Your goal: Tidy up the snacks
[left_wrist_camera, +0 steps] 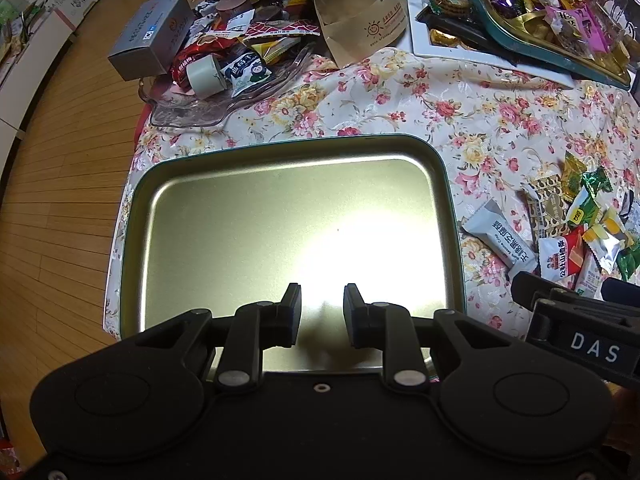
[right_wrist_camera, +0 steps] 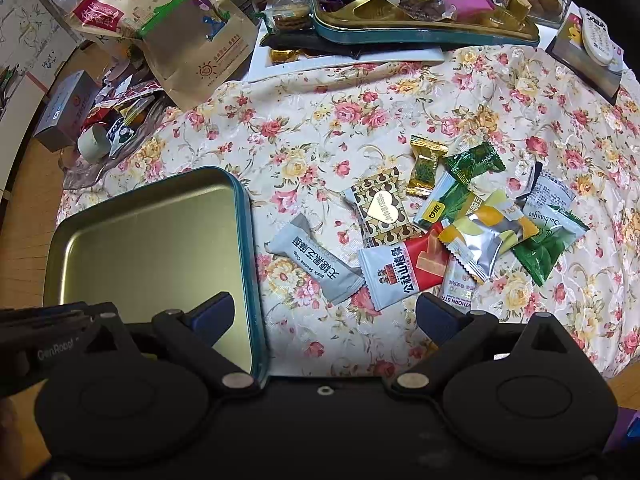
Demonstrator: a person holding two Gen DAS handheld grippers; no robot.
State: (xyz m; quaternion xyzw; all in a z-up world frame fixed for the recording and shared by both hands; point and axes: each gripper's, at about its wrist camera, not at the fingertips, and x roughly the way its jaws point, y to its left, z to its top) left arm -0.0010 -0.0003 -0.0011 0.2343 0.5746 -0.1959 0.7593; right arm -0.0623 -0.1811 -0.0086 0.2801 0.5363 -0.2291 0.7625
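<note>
An empty gold tin tray (left_wrist_camera: 248, 216) with a teal rim lies on the floral tablecloth. My left gripper (left_wrist_camera: 322, 300) hovers over the tray's near edge, open with nothing between its fingers. Right of the tray lies a heap of wrapped snacks: a grey sesame crisp pack (right_wrist_camera: 316, 260), a white and red hawthorn pack (right_wrist_camera: 400, 272), a brown patterned pack (right_wrist_camera: 384, 208), a yellow and silver pack (right_wrist_camera: 484, 236), green packs (right_wrist_camera: 548, 244). My right gripper (right_wrist_camera: 324, 312) stands wide open above the cloth between the tray (right_wrist_camera: 152, 248) and the heap, holding nothing.
At the back stand a paper bag (left_wrist_camera: 356, 12), a teal tin full of sweets (right_wrist_camera: 400, 28) on a white tray, a glass dish (left_wrist_camera: 200, 104) with snacks and a grey box (left_wrist_camera: 156, 36). A remote (right_wrist_camera: 600, 36) lies far right. The table edge and wood floor are left.
</note>
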